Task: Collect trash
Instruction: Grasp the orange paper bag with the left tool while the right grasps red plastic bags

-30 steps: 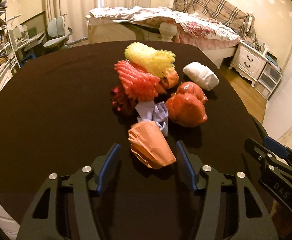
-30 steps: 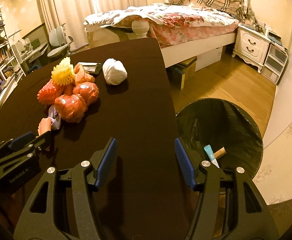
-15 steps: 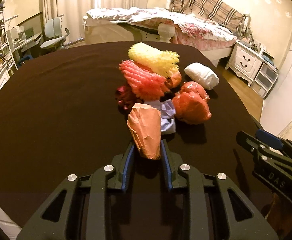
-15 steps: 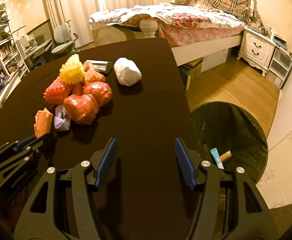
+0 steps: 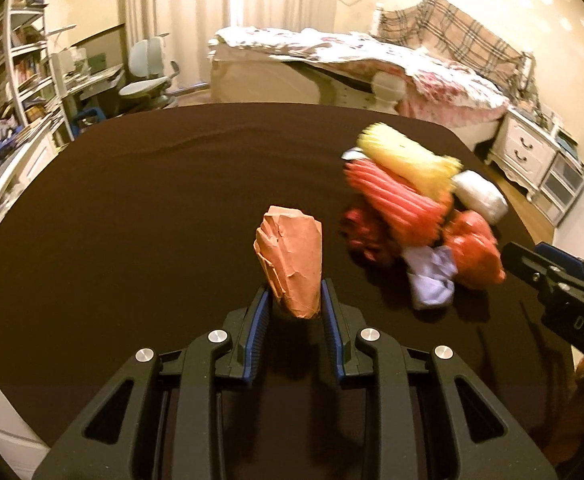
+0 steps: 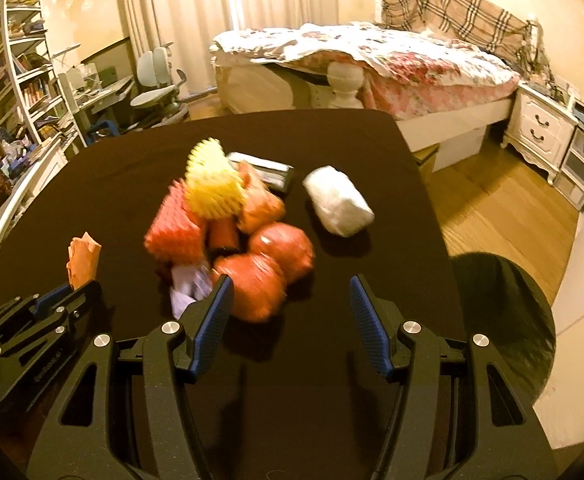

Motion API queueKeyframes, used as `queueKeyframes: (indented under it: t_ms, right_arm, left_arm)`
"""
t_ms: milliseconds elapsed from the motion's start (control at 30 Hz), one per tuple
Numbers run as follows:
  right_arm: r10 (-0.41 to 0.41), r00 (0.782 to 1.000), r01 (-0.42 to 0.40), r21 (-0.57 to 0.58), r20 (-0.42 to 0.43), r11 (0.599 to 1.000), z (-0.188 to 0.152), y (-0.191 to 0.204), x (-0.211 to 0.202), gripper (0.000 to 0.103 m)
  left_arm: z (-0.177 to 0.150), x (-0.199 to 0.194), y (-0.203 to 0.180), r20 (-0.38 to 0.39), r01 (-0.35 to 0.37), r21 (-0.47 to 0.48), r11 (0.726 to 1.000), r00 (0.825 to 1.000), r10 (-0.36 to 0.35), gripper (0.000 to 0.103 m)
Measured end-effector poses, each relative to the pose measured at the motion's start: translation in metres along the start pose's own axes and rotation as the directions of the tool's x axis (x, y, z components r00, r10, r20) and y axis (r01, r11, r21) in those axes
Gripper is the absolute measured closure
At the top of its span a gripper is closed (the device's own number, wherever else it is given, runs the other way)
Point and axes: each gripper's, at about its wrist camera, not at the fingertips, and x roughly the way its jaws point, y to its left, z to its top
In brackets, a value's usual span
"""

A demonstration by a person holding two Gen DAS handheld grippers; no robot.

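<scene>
The trash pile (image 5: 412, 208) on the counter (image 5: 151, 208) is motion-blurred in both views. The black trash bin (image 6: 504, 312) is partly hidden behind the counter edge. The crumpled orange paper's (image 5: 292, 264) lower end is hidden between the left gripper's fingers (image 5: 257, 320).

My left gripper (image 5: 294, 304) and right gripper (image 6: 289, 322) are matching tools of matte black plastic, each with two angular fingers cut by slotted openings. Ribbed blue pads (image 6: 366, 322) line their inner faces, and round silver screws (image 5: 218, 336) cap the pivots. Pale lettering, partly legible, marks one side.
</scene>
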Motion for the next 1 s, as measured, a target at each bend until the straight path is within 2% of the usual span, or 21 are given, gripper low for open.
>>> queueKeyframes:
  t_ms: [200, 333, 500, 533, 567, 600, 800, 1000]
  right_arm:
    - [0.009, 1.000, -0.009, -0.024, -0.009, 1.000, 0.009, 0.016, 0.012, 0.044]
    - [-0.014, 0.999, 0.014, -0.013, -0.048, 1.000, 0.007, 0.015, 0.026, 0.044]
    - [0.031, 0.995, -0.029, 0.025, -0.097, 0.999, -0.002, 0.009, 0.034, 0.045]
    - [0.043, 0.994, -0.040, 0.028, -0.104, 0.999, -0.004, 0.008, 0.034, 0.048]
    - [0.054, 0.993, -0.051, 0.030, -0.106, 0.998, -0.005, 0.009, 0.034, 0.058]
    - [0.074, 0.992, -0.071, 0.030, -0.107, 0.997, -0.006, 0.009, 0.033, 0.062]
    - [0.090, 0.992, -0.088, 0.033, -0.085, 0.996, -0.008, 0.006, 0.022, 0.064]
    - [0.051, 0.997, -0.050, 0.030, -0.050, 0.998, -0.013, -0.013, 0.003, 0.064]
  left_arm:
    - [0.003, 0.003, 0.020, 0.005, -0.035, -0.032, 0.999, 0.999, 0.035, 0.075]
    - [0.003, 0.004, 0.028, 0.001, -0.033, -0.050, 0.998, 0.999, 0.033, 0.075]
    - [0.001, 0.007, 0.024, -0.011, -0.021, -0.048, 0.999, 1.000, 0.020, 0.075]
    - [-0.001, 0.007, 0.024, -0.012, -0.018, -0.047, 0.999, 1.000, 0.017, 0.075]
    - [-0.001, 0.007, 0.023, -0.014, -0.015, -0.047, 0.999, 1.000, 0.015, 0.075]
    - [-0.002, 0.007, 0.022, -0.015, -0.012, -0.045, 0.999, 1.000, 0.011, 0.075]
    - [-0.002, 0.002, 0.015, -0.007, -0.003, -0.027, 1.000, 1.000, 0.003, 0.075]
    - [-0.005, -0.005, 0.001, 0.001, 0.021, -0.009, 1.000, 1.000, -0.021, 0.075]
